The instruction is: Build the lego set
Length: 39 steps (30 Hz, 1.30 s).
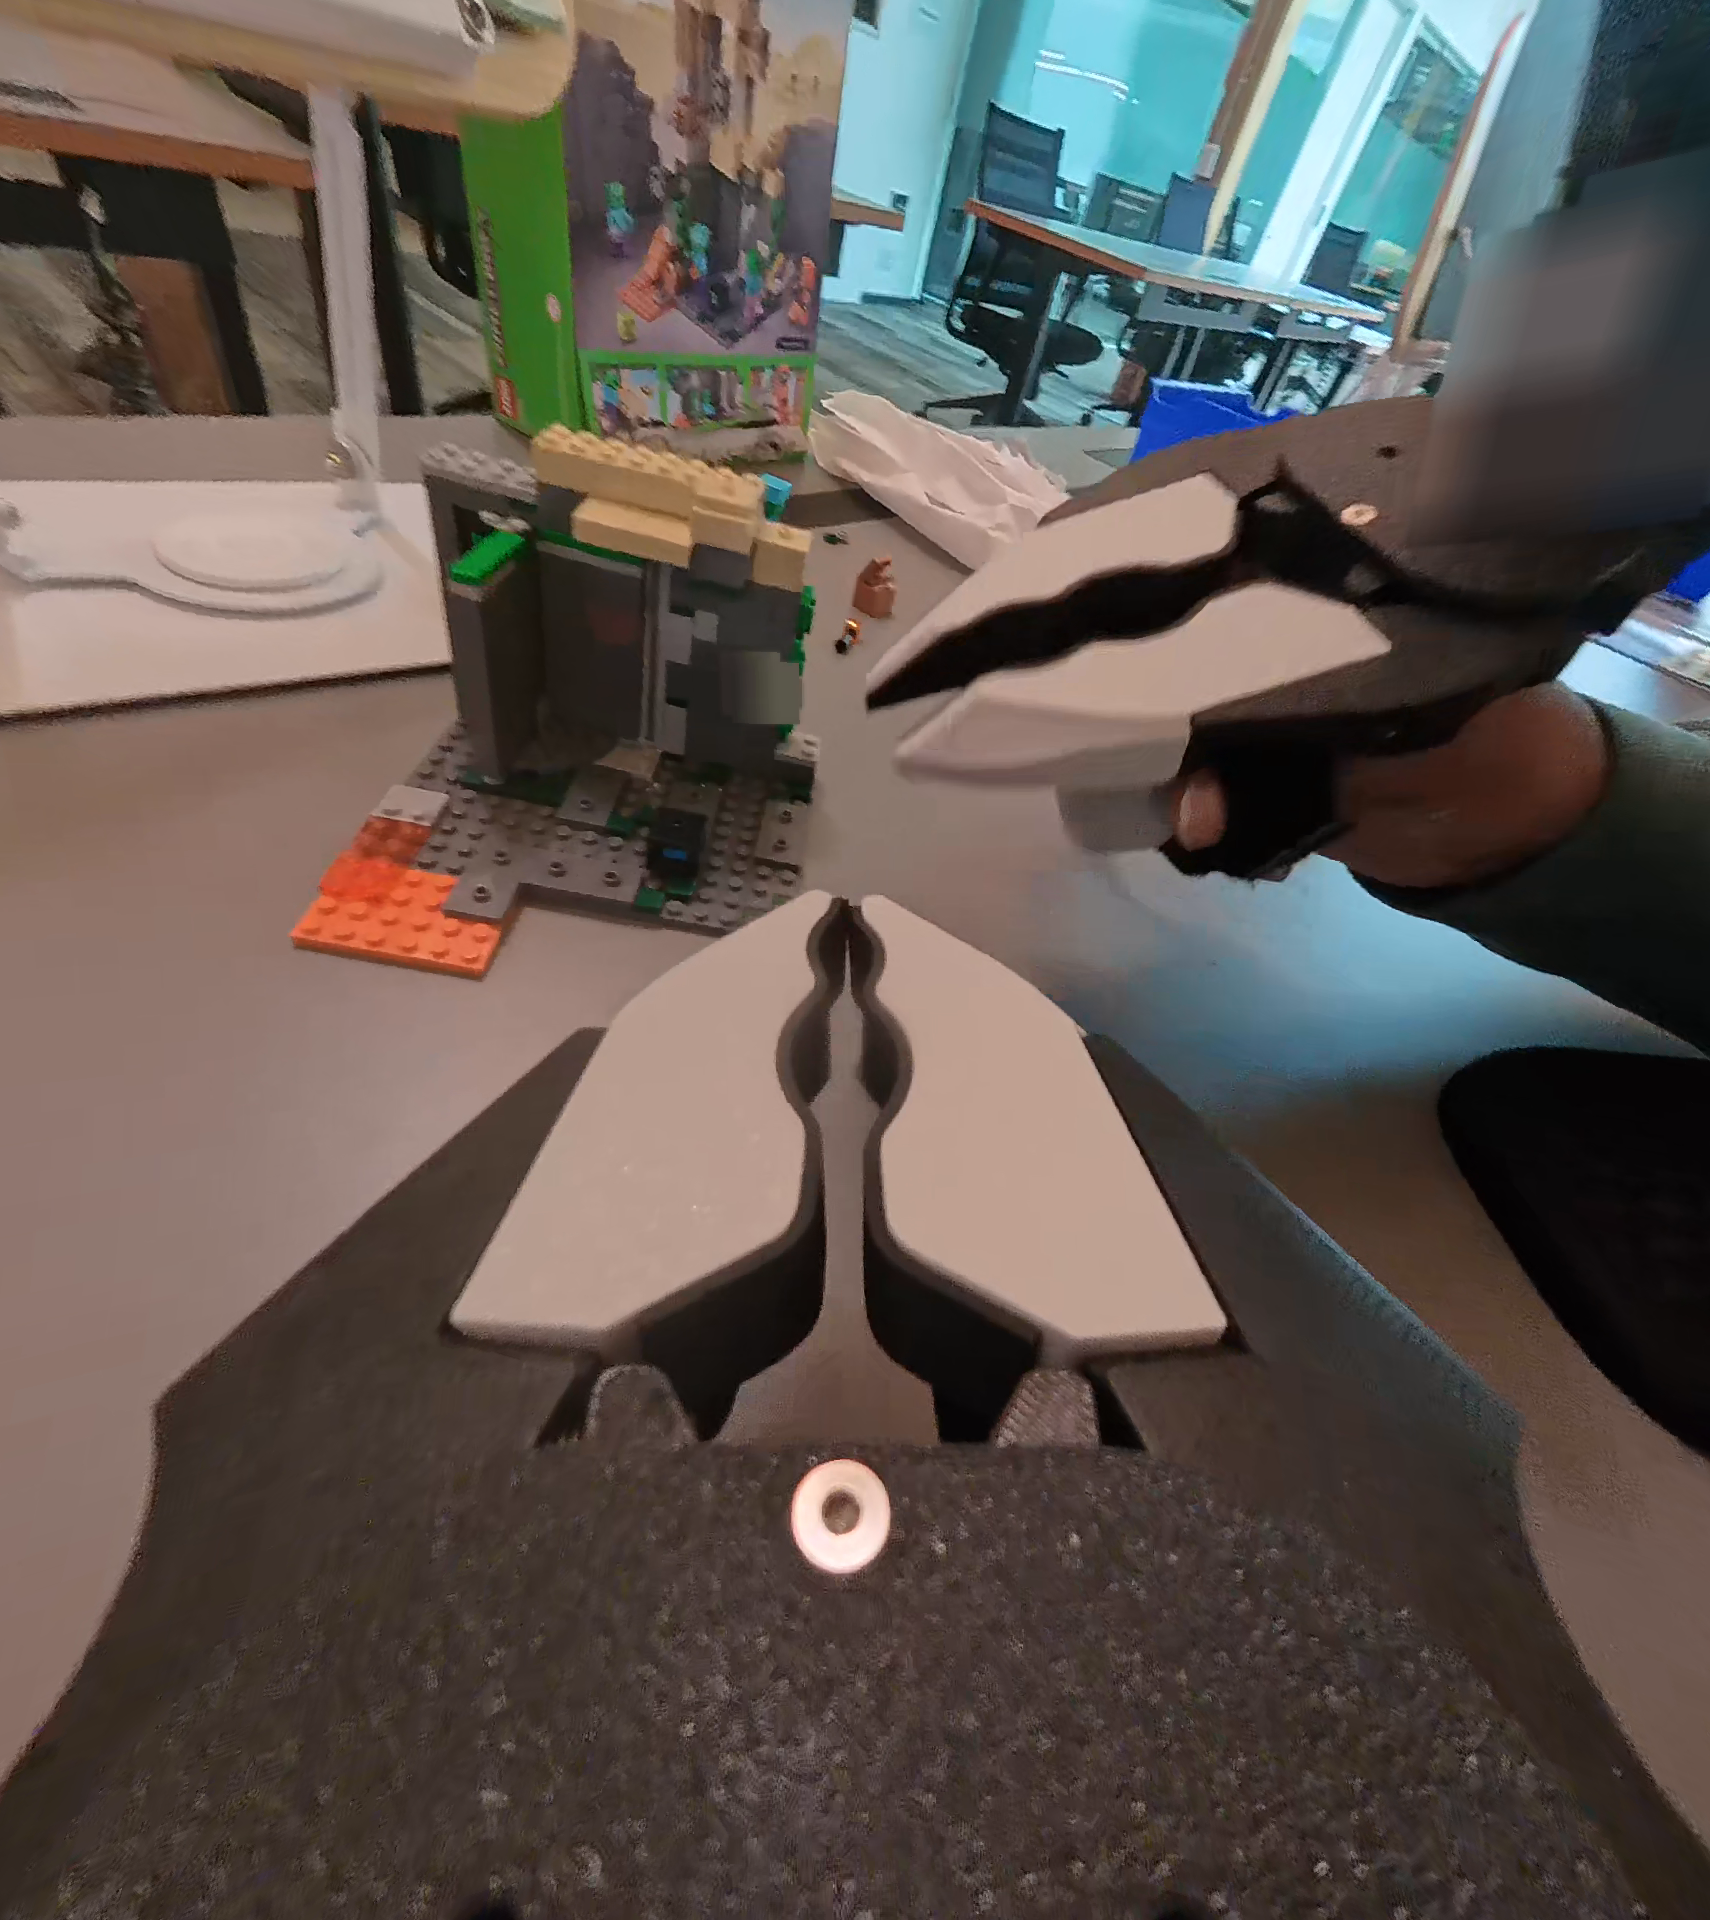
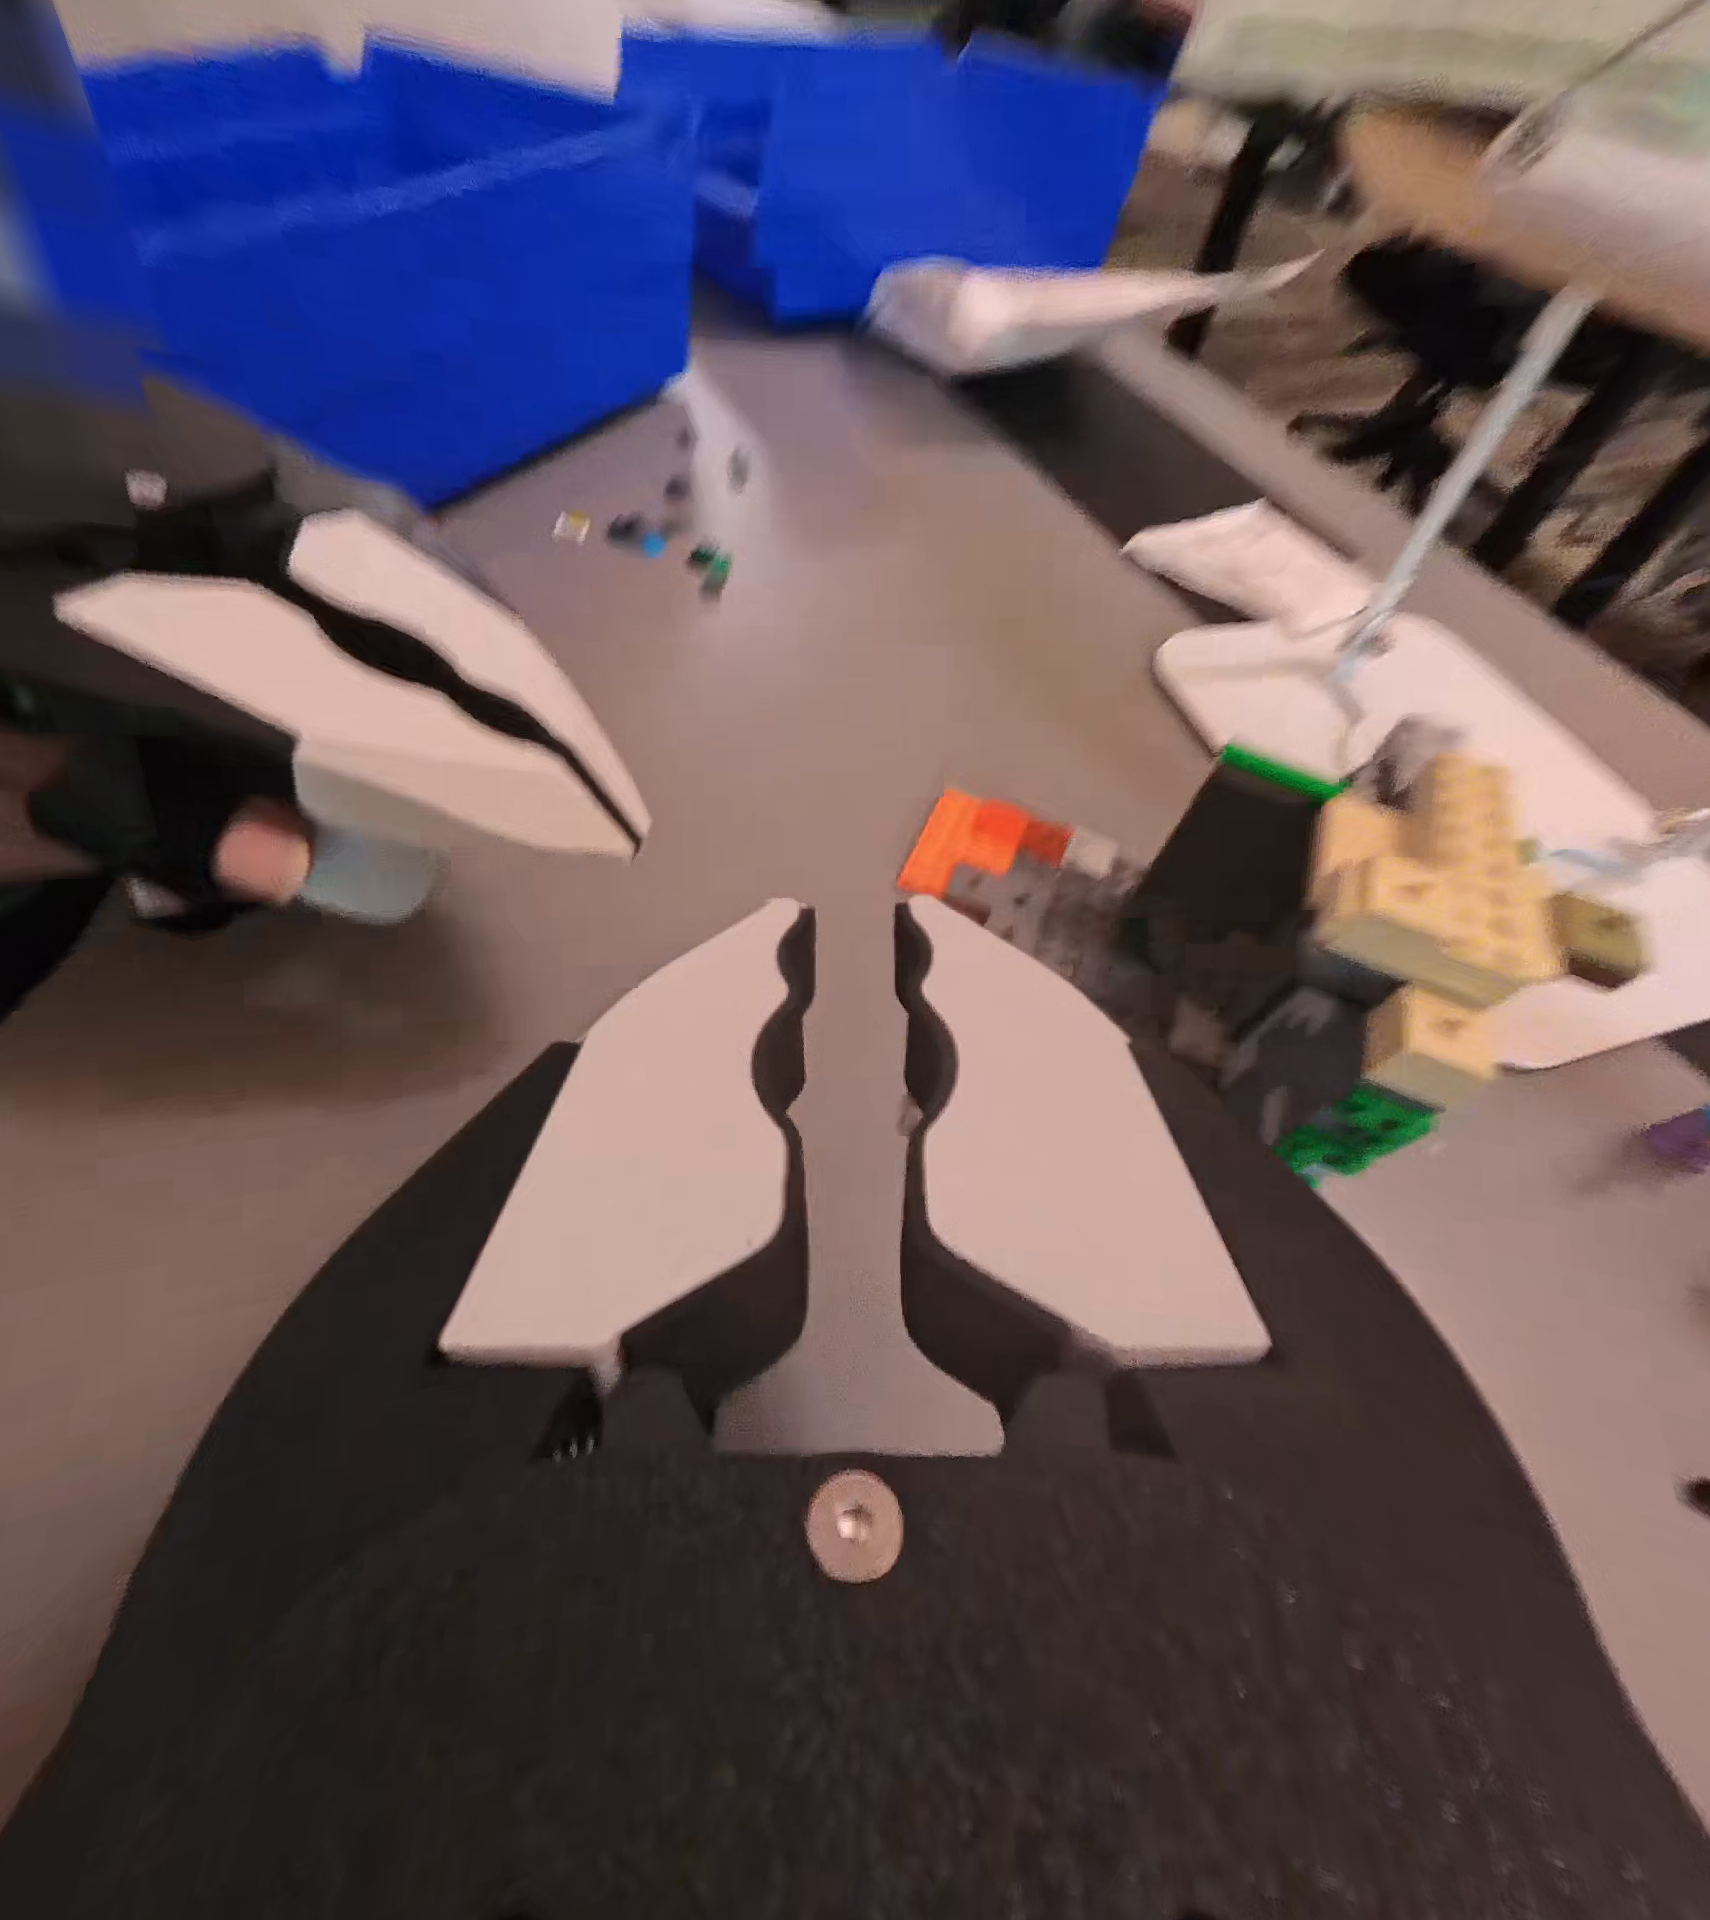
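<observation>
A partly built lego model (image 1: 622,665) of grey walls with tan bricks on top stands on a dark grey baseplate with an orange plate (image 1: 394,920) at its near left corner. It also shows, blurred, in the right wrist view (image 2: 1370,935). My left gripper (image 1: 846,912) is shut and empty, hovering just in front of the baseplate's near right edge. My right gripper (image 2: 855,914) is slightly open and empty; in the left wrist view it (image 1: 890,727) hovers to the right of the model. The left gripper (image 2: 635,840) shows in the right wrist view at the left.
The green lego box (image 1: 685,208) stands behind the model. White paper bags (image 1: 934,468) lie to its right. A small brown piece (image 1: 877,587) lies nearby. A white stand base (image 1: 155,582) is at the left. Blue bins (image 2: 415,260) and loose pieces (image 2: 664,535) lie farther off. The left gripper's tips are roughly 5 cm from the right gripper's.
</observation>
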Each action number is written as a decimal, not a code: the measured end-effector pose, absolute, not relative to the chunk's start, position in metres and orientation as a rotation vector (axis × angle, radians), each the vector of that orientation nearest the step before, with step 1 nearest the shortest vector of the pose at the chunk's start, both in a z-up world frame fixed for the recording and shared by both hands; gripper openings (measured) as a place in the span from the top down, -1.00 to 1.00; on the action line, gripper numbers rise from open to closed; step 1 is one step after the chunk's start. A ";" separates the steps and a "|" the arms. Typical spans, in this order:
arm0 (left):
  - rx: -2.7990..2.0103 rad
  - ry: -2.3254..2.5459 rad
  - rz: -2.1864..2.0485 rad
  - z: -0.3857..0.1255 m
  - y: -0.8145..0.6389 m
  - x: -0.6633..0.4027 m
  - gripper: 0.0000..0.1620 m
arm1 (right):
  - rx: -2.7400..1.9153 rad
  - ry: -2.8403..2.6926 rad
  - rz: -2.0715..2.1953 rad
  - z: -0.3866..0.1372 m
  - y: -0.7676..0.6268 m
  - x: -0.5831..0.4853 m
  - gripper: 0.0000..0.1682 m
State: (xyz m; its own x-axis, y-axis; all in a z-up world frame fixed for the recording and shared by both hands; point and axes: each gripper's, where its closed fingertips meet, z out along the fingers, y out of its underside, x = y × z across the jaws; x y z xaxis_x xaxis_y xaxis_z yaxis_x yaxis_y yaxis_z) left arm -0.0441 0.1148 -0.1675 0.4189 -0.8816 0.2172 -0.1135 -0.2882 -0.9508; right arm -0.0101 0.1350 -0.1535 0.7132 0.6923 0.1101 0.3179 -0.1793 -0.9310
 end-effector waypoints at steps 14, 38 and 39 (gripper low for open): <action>-1.528 0.734 -0.613 -0.074 0.203 -0.051 1.00 | -1.528 -0.375 0.315 -0.026 0.192 0.003 1.00; -1.463 0.533 -0.387 0.050 0.368 -0.032 1.00 | -1.502 -0.299 0.101 -0.042 0.209 0.072 0.97; -1.464 0.526 -0.380 0.051 0.374 -0.032 1.00 | -1.502 -0.300 0.101 -0.042 0.209 0.072 0.97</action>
State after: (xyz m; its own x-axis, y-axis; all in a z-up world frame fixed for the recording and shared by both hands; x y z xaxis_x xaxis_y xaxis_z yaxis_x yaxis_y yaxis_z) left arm -0.0320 0.3738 0.0513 0.8308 -0.5465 -0.1051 -0.0725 0.0809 -0.9941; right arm 0.0720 0.2090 -0.0421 0.9589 0.2501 0.1338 0.1190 0.0731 -0.9902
